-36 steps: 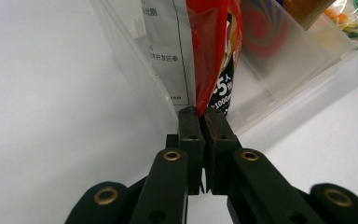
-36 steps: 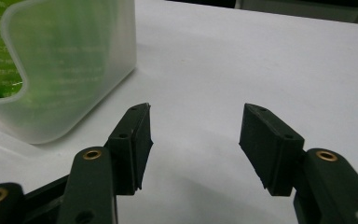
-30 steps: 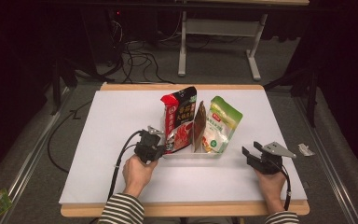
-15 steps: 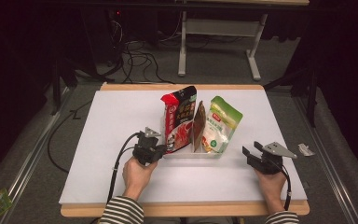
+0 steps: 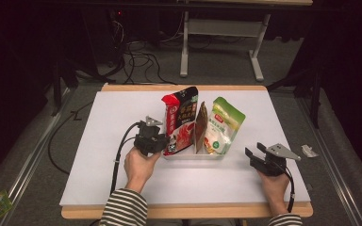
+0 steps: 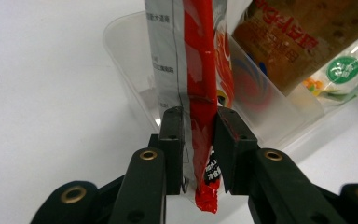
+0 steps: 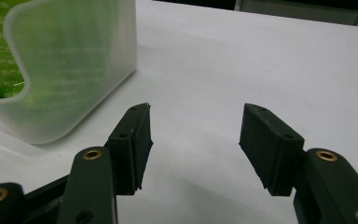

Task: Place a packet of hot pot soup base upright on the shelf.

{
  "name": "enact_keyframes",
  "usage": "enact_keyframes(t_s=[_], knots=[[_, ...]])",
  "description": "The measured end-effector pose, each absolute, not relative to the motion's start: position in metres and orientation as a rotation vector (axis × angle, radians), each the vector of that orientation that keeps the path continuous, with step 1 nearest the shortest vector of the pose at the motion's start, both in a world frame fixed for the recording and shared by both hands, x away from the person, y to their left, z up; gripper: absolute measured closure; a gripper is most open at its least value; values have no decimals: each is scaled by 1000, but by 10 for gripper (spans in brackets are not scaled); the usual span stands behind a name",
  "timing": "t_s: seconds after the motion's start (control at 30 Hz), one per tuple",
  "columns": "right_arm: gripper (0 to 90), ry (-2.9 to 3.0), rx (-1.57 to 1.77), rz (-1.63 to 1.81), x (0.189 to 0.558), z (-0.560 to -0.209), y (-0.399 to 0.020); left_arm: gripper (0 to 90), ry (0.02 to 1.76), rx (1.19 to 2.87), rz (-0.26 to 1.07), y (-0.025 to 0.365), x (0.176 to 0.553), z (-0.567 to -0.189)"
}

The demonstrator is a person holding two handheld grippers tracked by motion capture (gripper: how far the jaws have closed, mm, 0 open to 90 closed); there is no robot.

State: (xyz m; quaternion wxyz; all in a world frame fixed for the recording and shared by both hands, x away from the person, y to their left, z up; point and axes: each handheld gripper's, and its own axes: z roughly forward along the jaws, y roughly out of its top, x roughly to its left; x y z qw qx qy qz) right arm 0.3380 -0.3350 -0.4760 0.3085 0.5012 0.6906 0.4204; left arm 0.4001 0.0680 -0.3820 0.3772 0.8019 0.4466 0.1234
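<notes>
A person in striped sleeves sits at the near edge of a white table (image 5: 99, 141), holding 2 black grippers; the left gripper (image 6: 198, 140) sits just left of a clear plastic bin (image 5: 193, 155) near the table's middle, and its jaws have just been opening; a red pouch (image 6: 203, 93) stands on edge between them, with a small gap showing beside each pad, so the pads look eased off it rather than clamped; seen from above, the left gripper (image 5: 158, 141) rests against the bin's left end, where the red pouch (image 5: 179, 122) stands upright inside the bin, leaning a little left.

The right gripper (image 7: 193, 140) rests low over bare table, its jaws spread wide apart with nothing between them; the bin's rounded corner (image 7: 74, 70) lies just ahead and to its left, with green packaging showing through the wall; from above, the right gripper (image 5: 259, 157) sits well right of the bin, apart from it.

Inside the bin, a brown pack (image 5: 200, 127) stands in the middle, and a green and white pouch (image 5: 221, 125) leans right; a small scrap (image 5: 308, 151) lies at the table's right edge; beyond the table, cables (image 5: 136, 52) lie on a dark floor beside a metal stand (image 5: 217, 28).
</notes>
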Motion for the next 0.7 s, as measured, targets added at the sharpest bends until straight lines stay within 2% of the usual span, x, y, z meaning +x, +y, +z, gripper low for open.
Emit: enact_keyframes(t_s=[0.27,0.33,0.4,0.5,0.7], knots=[[438,1826,1326,1111,338,-476,-335,705,1172,2041,324,65,406,-374],[439,1827,1324,1109,338,-476,-335,732,1183,2045,306,66,408,-373],[439,1827,1325,1108,338,-476,-334,837,1175,2056,292,66,408,-373],[440,1834,1313,1099,338,-476,-334,900,1162,2074,287,65,407,-373],[439,1834,1315,1095,338,-476,-333,900,1142,2095,302,63,402,-377]])
